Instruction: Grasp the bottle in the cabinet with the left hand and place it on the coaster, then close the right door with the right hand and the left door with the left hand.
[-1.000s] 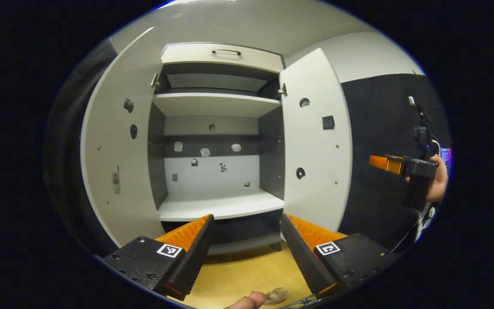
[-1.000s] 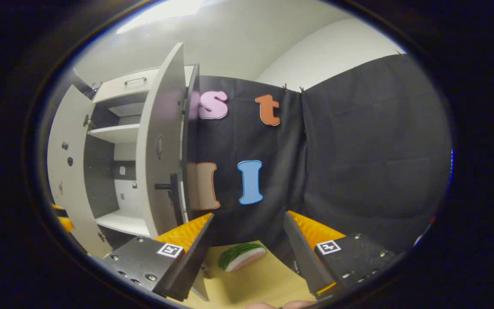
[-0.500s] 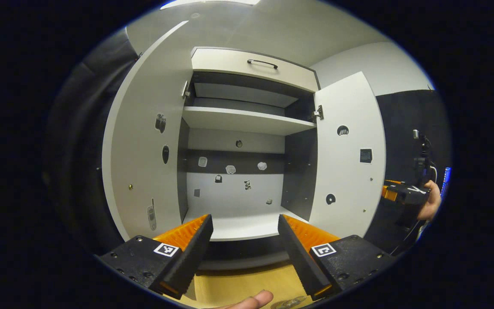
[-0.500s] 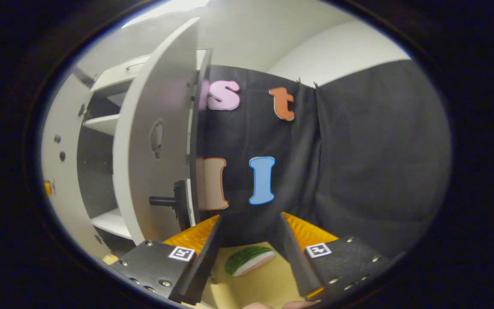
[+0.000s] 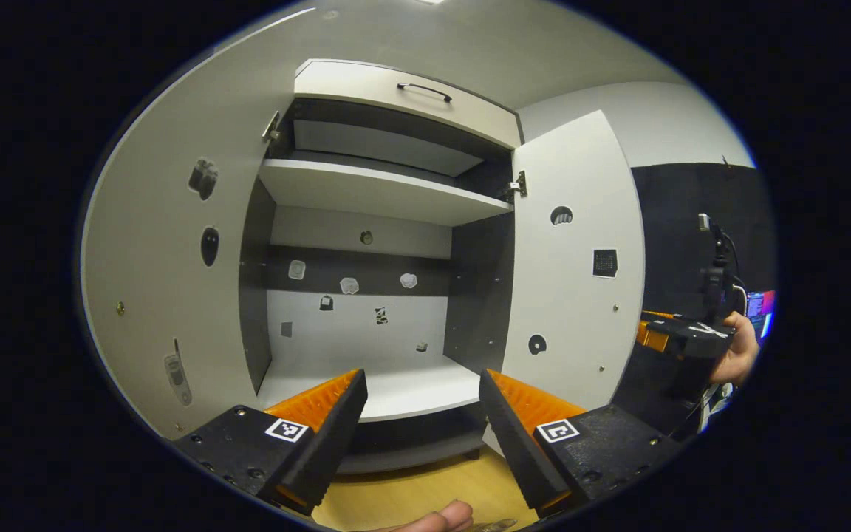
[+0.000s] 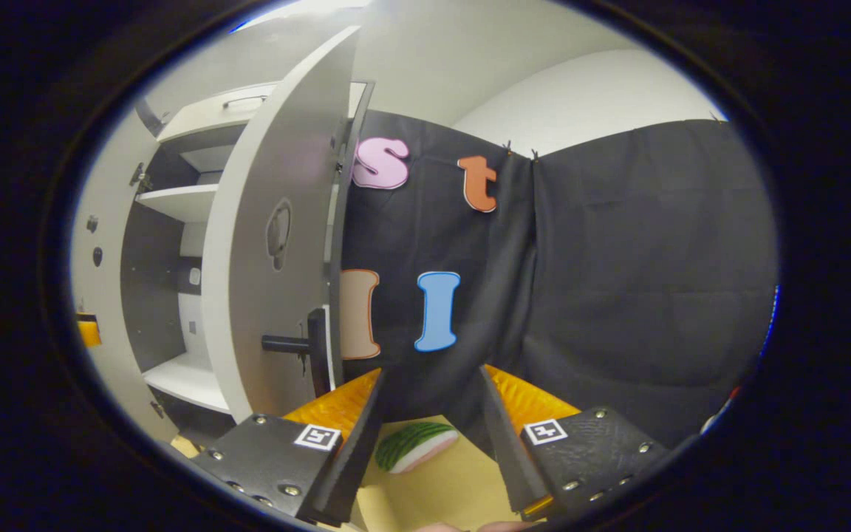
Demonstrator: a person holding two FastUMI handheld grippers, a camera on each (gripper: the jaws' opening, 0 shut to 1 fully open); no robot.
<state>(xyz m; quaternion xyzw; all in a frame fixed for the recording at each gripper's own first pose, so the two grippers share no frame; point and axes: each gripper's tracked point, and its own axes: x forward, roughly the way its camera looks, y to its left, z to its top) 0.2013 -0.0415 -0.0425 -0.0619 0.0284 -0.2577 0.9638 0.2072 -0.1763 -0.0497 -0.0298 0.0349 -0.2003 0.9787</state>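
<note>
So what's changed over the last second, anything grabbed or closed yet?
Nothing grabbed or closed. The left hand-held gripper has moved nearer the cabinet, which looms larger. The right hand-held gripper has edged up to the right door, whose handle sits closer. Both doors stay open, including the left door, both jaws stay open and empty, and the shelves stay bare.

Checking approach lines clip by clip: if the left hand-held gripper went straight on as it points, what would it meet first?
Probably nothing at first: the left hand-held gripper aims into the open cabinet, just above its lower shelf, so likely the back panel. Depth is unclear.
</note>
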